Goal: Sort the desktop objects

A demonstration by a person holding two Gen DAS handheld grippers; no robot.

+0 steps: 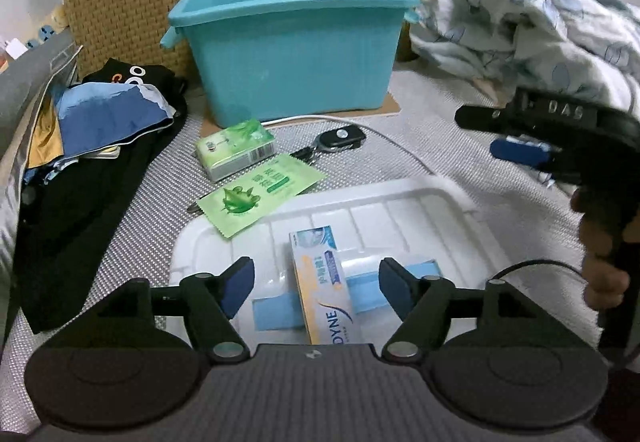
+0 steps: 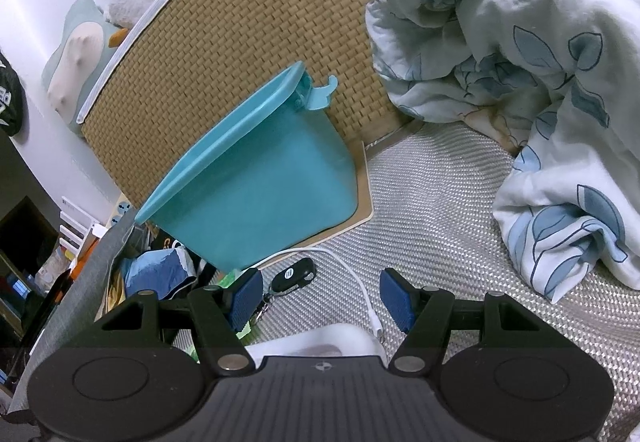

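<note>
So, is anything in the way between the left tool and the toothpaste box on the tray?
Nothing visible. The left tool is open, with the toothpaste box lying on the white tray directly between its fingers, across a blue mask packet.

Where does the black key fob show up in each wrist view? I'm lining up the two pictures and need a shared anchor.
Left wrist view: the black key fob lies centre, just below the teal bin, right of the green box.
Right wrist view: the fob lies lower centre, just above the right gripper.
Shared landmark: the teal bin.
</note>
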